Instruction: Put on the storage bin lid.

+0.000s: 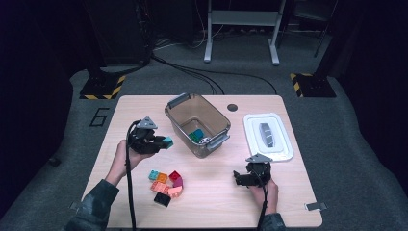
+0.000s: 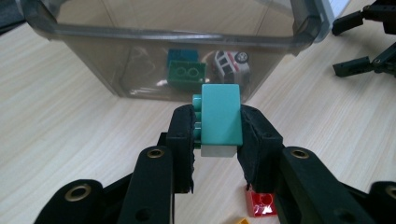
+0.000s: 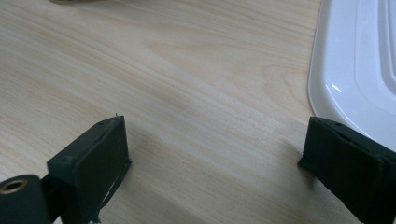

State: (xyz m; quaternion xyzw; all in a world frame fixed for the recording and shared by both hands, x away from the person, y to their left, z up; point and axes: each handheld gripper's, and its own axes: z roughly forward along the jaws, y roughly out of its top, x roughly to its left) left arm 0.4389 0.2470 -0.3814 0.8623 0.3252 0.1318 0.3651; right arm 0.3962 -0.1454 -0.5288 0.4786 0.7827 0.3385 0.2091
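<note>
Floor number: we read a "6" point(image 1: 98, 117) on the grey floor point(image 1: 72, 144), left of the table point(image 1: 288, 202).
Floor signs: we see yellow-and-black hazard stripes on two stand bases point(image 1: 102, 87).

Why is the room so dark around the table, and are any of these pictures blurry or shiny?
High view: light falls on the pale wooden table while the floor around fades to black, and the picture is soft. Left gripper view: the teal plastic brick is sharp, and the smoky clear plastic bin dims what sits inside. Right gripper view: small glare spots on the white plastic lid.
</note>
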